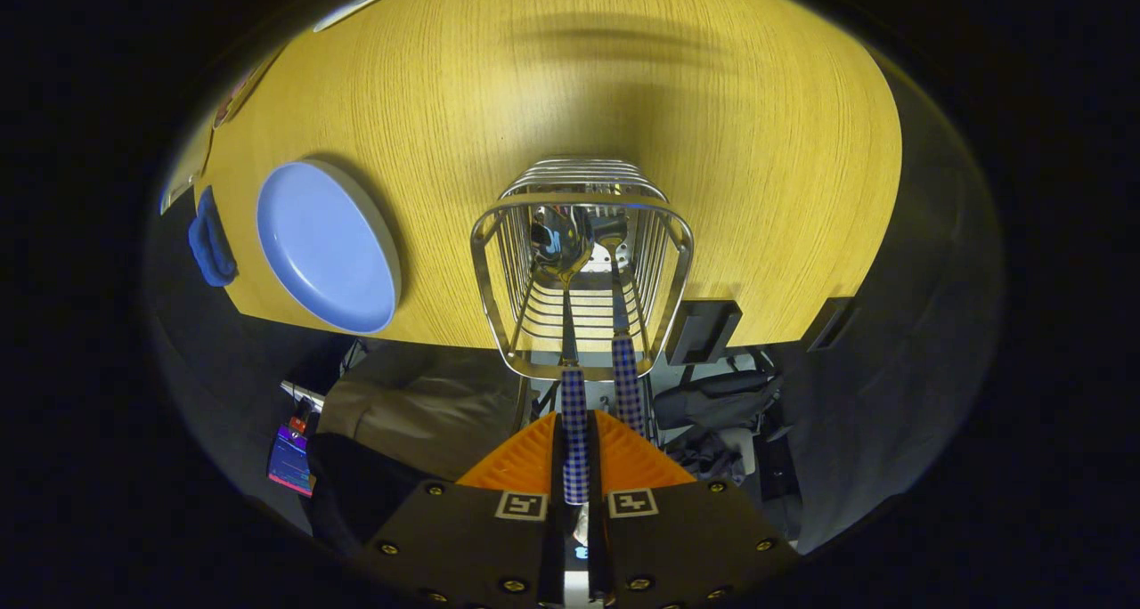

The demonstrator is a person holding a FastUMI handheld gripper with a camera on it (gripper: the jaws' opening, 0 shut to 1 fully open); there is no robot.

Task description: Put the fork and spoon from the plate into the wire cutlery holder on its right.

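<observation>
Pinching a checked blue-and-white handle between its two orange fingers (534,462), the gripper (575,466) sits low in the middle of the frame, jaws closed tight on that handle. From what I can make out, this is the spoon (564,244): its shiny bowl is already down inside the wire holder (581,271) just ahead of the fingers, with the stem running back out to the grip.

Right beside it, a touch to the right, a second checked handle belongs to the fork (623,360), which stands in the same holder with nothing gripping it. Its head is hard to read among the wires and reflections, so I would not swear which piece is which.

Further out, to the left of the holder, the blue plate (325,246) lies bare on the yellow wooden table (712,101). A small blue thing (210,239) sits at the table's left edge beyond the plate; I cannot tell what it is.

By my reckoning the job is nearly finished: one piece is delivered, the other is in the holder but not yet let go. What remains is to open the fingers and draw back without dragging the handle out or tipping the holder.
</observation>
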